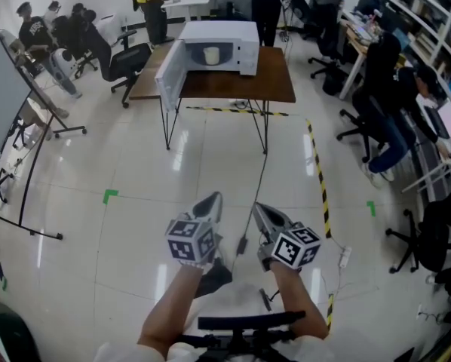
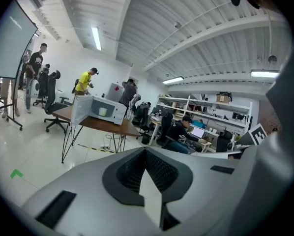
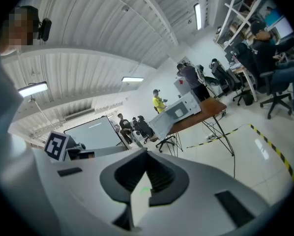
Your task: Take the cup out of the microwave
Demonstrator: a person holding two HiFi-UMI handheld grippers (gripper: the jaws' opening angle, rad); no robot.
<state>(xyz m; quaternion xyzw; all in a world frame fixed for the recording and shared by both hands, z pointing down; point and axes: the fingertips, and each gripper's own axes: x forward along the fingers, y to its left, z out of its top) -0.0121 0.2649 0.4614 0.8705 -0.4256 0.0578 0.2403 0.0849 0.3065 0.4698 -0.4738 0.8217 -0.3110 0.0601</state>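
head view: the microwave (image 1: 224, 45) stands on the table (image 1: 274, 85) at the far end of the room with its door (image 1: 170, 75) swung open. the pale cup (image 1: 211, 54) sits upright inside it, the only thing seen in there. the task looks barely begun: the door is already open, but the cup is not yet touched, and a wide stretch of floor (image 1: 135, 225) lies between the person and the table. the left hand-held gripper (image 1: 213, 200) and the right hand-held gripper (image 1: 259, 208) are held out low in front, side by side, both pointing toward the microwave. each gripper view shows its jaws closed together with nothing between them. what seems to remain: crossing to the table, opening a pair of jaws, closing them on the cup and drawing it out through the doorway.
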